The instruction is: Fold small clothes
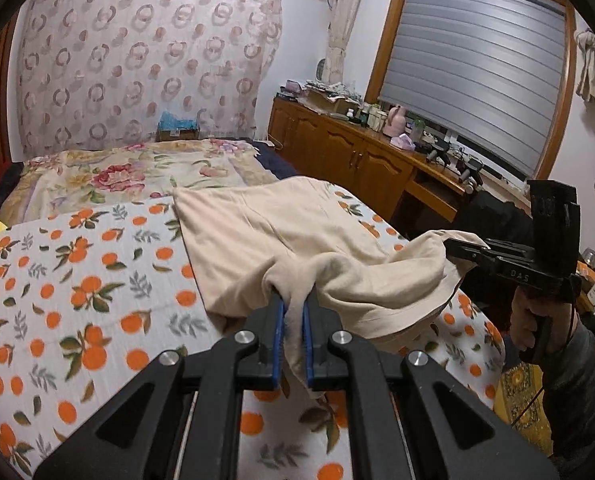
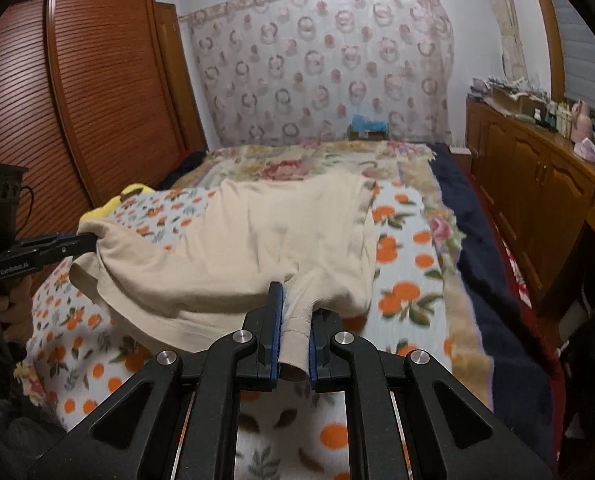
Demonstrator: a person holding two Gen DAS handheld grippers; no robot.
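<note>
Left tool (image 1: pixel 293 312) and right tool (image 2: pixel 295 312) each clamp the beige garment's (image 1: pixel 265 232) near edge.

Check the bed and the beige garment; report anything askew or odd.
Nothing damaged. The beige garment lies askew on the orange-print blanket, its near edge bunched and lifted by the left gripper and right gripper.

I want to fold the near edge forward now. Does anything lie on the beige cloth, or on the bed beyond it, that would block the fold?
Nothing visible does. Both hand-held grippers, left and right, pinch the cloth; its top is bare.
</note>
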